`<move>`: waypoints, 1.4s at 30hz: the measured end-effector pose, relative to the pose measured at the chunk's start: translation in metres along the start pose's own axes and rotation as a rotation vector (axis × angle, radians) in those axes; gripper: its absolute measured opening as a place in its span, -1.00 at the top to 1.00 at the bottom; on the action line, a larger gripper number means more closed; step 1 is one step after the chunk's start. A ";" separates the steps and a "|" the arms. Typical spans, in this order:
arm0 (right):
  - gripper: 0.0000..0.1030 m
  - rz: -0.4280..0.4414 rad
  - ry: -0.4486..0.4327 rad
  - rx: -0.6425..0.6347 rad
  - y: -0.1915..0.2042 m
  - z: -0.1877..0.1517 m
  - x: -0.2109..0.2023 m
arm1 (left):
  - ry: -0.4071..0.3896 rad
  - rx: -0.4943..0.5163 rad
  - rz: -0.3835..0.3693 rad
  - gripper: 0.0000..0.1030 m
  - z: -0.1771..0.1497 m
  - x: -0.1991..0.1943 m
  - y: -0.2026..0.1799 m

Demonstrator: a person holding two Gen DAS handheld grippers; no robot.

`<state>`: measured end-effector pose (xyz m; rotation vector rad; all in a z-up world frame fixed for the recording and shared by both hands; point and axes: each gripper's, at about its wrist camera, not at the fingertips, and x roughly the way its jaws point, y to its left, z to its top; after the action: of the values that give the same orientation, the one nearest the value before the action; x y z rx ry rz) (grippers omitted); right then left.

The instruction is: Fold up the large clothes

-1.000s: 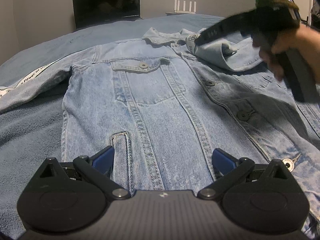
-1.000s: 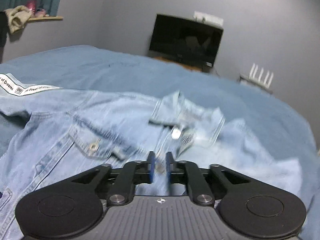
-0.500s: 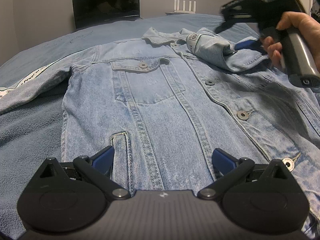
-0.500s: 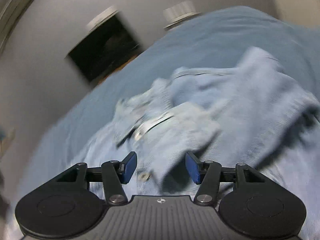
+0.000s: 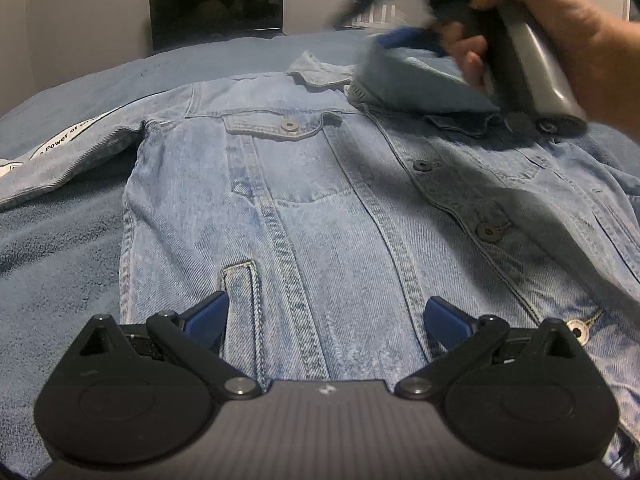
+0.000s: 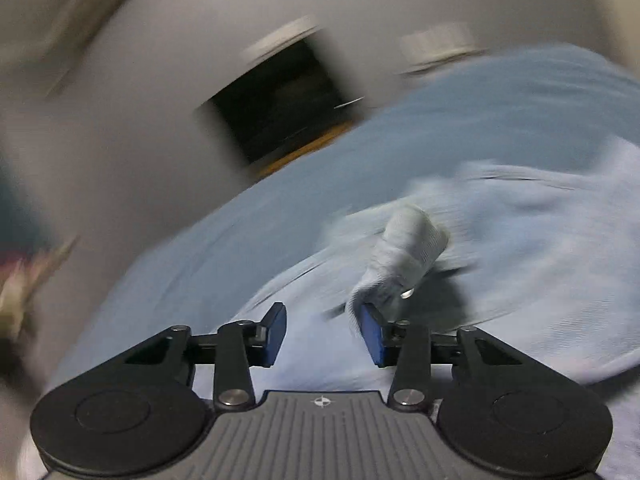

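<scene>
**Denim jacket flat on bed, collar fold beside right tongs**

While the denim jacket [image 5: 320,208] lies face-up and buttoned on the blue bed [image 5: 60,264], the left tongs [image 5: 326,322] hover wide apart over its hem. The right tongs [image 6: 323,334], gripped by a hand [image 5: 560,40], have just been closing, half-spread; a collar fold [image 6: 404,256] touches one pad, unpinched.

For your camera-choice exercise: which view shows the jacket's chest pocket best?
The left wrist view: the chest pocket is sharp, with flap and button visible. The right wrist view is motion-blurred, showing only smeared denim near the collar; no pocket can be made out.
</scene>
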<state>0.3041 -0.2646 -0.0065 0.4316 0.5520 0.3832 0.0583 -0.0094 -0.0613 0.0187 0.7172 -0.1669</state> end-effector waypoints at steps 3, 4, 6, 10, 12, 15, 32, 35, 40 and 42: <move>0.07 0.079 0.110 -0.095 0.023 -0.017 0.004 | 0.002 -0.004 -0.006 -1.00 0.000 0.000 0.001; 0.07 0.075 0.108 -0.110 0.024 -0.021 0.001 | 0.003 -0.002 -0.007 -1.00 0.000 -0.001 0.001; 0.03 0.057 0.111 -0.121 0.020 -0.026 -0.007 | 0.004 0.000 -0.009 -1.00 0.000 -0.001 0.001; -0.02 -0.015 0.117 -0.120 0.008 -0.034 -0.037 | 0.018 0.007 -0.021 -1.00 0.002 -0.001 0.003; -0.18 -0.042 0.117 -0.136 0.001 -0.042 -0.060 | 0.029 0.006 -0.032 -1.00 0.003 -0.001 0.006; -0.44 -0.086 0.116 -0.227 -0.002 -0.054 -0.099 | 0.054 0.018 -0.045 -1.00 0.011 -0.003 0.017; -0.67 -0.095 0.051 -0.387 -0.025 -0.120 -0.190 | -0.318 -0.544 0.745 -0.93 0.033 -0.132 0.252; -0.66 -0.084 0.080 -0.396 -0.025 -0.125 -0.184 | -0.363 -0.769 0.754 -0.59 0.014 -0.138 0.287; -0.67 -0.065 0.086 -0.386 -0.024 -0.127 -0.181 | -0.383 -0.940 0.728 -0.23 -0.001 -0.132 0.323; -0.66 -0.054 0.088 -0.373 -0.025 -0.126 -0.180 | -0.398 -0.933 0.705 -0.03 0.002 -0.126 0.329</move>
<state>0.0959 -0.3314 -0.0401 0.0411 0.5623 0.4444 0.0179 0.3331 0.0096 -0.6302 0.3035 0.8267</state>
